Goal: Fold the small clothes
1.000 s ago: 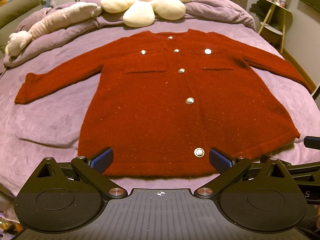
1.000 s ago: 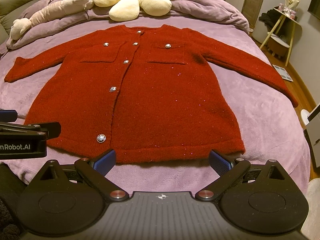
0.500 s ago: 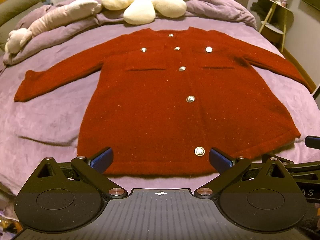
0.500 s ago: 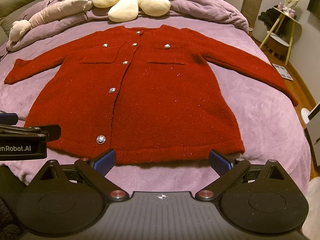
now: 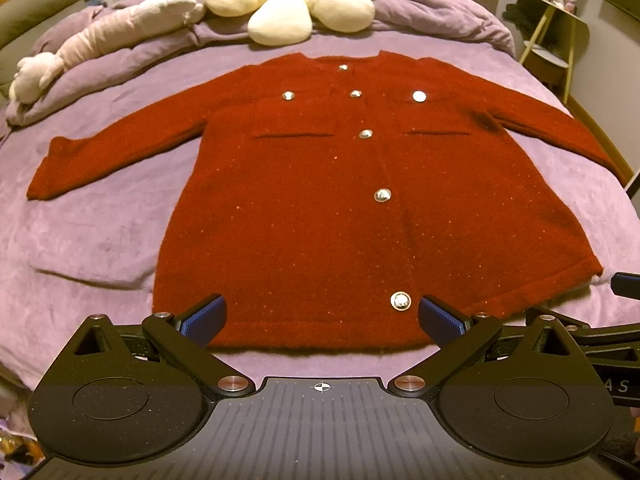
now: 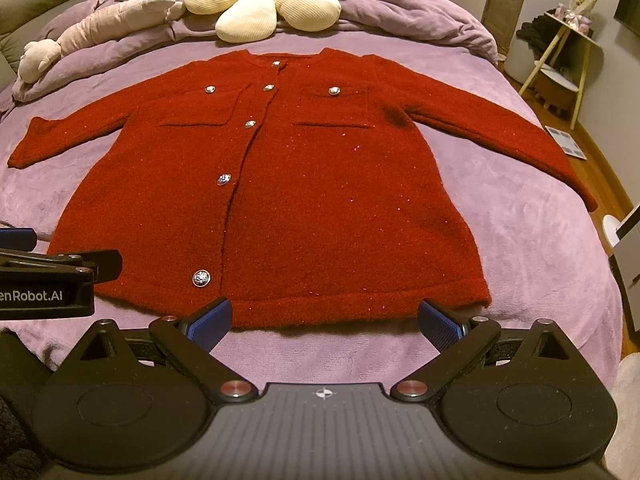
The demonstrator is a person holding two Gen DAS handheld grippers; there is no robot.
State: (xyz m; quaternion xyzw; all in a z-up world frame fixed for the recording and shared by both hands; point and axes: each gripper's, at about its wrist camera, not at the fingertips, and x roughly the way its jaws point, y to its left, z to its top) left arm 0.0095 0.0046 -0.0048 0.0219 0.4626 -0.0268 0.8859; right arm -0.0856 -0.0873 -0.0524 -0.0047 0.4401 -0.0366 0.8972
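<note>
1. Bed [image 5: 100, 232] covered by a purple blanket; flower pillow [image 5: 296, 4] and plush toy [image 5: 120, 32] kept at the head end, well apart from the work area.
2. Red cardigan [image 5: 320, 208] laid flat, front up, buttoned, both sleeves spread outward; hem nearest the grippers; no fold made yet, so the task is judged to be at its start.
3. Left gripper [image 5: 322, 316] held just above the hem near the bottom button [image 5: 401, 302]; jaws spread wide, nothing gripped.
4. Right gripper [image 6: 324, 320] held just short of the hem, toward the right corner; jaws likewise released and empty.
5. Versus a second ago: almost no change, only a slight drift in view; cardigan undisturbed; approach judged barely begun, first grasp pending.
</note>
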